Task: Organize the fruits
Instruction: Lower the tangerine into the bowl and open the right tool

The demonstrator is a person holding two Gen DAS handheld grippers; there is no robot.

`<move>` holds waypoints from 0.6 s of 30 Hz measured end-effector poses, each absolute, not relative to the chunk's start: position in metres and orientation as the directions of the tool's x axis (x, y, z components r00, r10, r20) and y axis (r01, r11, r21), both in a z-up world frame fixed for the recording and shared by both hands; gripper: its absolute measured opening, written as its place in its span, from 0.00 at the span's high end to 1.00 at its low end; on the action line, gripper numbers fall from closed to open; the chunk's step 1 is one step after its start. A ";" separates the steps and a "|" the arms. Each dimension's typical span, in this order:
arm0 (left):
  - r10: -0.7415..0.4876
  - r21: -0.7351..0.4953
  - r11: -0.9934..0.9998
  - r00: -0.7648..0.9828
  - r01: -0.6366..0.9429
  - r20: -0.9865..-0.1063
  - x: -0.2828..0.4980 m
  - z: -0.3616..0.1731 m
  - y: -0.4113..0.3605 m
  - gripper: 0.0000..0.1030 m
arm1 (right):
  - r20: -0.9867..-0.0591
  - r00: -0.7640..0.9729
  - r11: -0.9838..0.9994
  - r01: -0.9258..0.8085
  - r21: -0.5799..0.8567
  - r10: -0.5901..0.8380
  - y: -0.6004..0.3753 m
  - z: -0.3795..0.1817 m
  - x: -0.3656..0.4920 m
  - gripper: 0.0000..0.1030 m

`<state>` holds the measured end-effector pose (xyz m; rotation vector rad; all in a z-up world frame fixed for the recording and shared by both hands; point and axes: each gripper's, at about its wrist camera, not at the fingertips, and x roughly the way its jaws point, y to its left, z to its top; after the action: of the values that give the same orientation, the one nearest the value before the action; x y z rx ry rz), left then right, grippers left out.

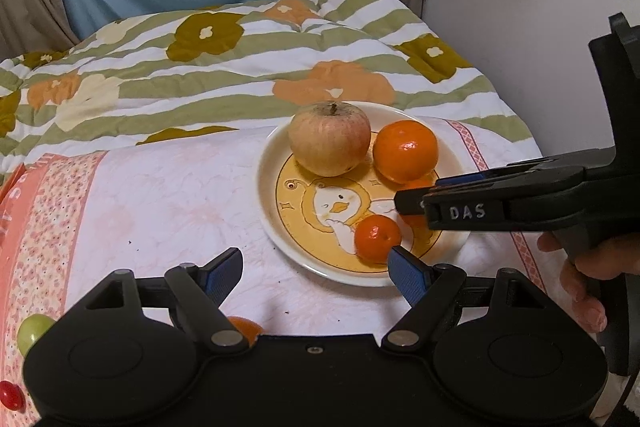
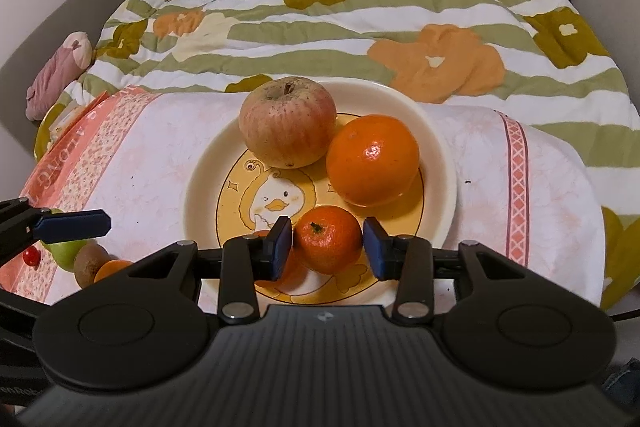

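A cream plate with a duck picture [image 1: 276, 143] [image 2: 440, 163] holds an apple [image 1: 329, 137] [image 2: 287, 121], a large orange [image 1: 405, 151] [image 2: 372, 159] and small mandarins. My right gripper [image 2: 327, 243] is open around one small mandarin [image 2: 328, 239], its pads just clear of the skin. It enters the left wrist view from the right [image 1: 404, 201], over the plate. Another small mandarin [image 1: 377, 238] lies at the plate's front. My left gripper [image 1: 314, 273] is open and empty, just in front of the plate.
The plate stands on a pink and white cloth [image 1: 160, 195] over a flowered quilt [image 1: 240, 67]. Left of the plate lie a green fruit [image 2: 66, 253], a kiwi [image 2: 90, 263], an orange fruit [image 2: 112, 269] and a red cherry [image 2: 31, 256].
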<state>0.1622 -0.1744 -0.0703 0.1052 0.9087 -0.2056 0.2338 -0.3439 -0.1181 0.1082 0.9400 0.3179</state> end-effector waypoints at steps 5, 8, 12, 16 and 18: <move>-0.136 -0.001 0.975 0.596 0.221 -0.791 0.157 -0.070 -0.171 0.19 | -0.772 0.571 0.959 -0.193 0.206 0.281 -0.348 -0.112 0.226 0.06; -0.137 0.000 0.975 0.602 0.222 -0.786 0.153 -0.068 -0.170 0.19 | -0.770 0.579 0.963 -0.174 0.207 0.270 -0.353 -0.108 0.221 0.06; -0.139 0.004 0.974 0.615 0.225 -0.776 0.147 -0.062 -0.168 0.19 | -0.767 0.588 0.967 -0.154 0.205 0.256 -0.357 -0.102 0.213 0.06; -0.138 0.008 0.975 0.634 0.222 -0.761 0.141 -0.053 -0.165 0.18 | -0.766 0.598 0.972 -0.145 0.185 0.236 -0.357 -0.092 0.205 0.03; -0.143 0.003 0.976 0.645 0.220 -0.750 0.138 -0.047 -0.163 0.12 | -0.760 0.609 0.973 -0.142 0.179 0.229 -0.356 -0.085 0.200 0.00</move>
<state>0.1380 -0.1630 -0.0470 0.0966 0.8446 -0.2067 0.1998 -0.3564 -0.0853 0.1045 0.8915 0.2145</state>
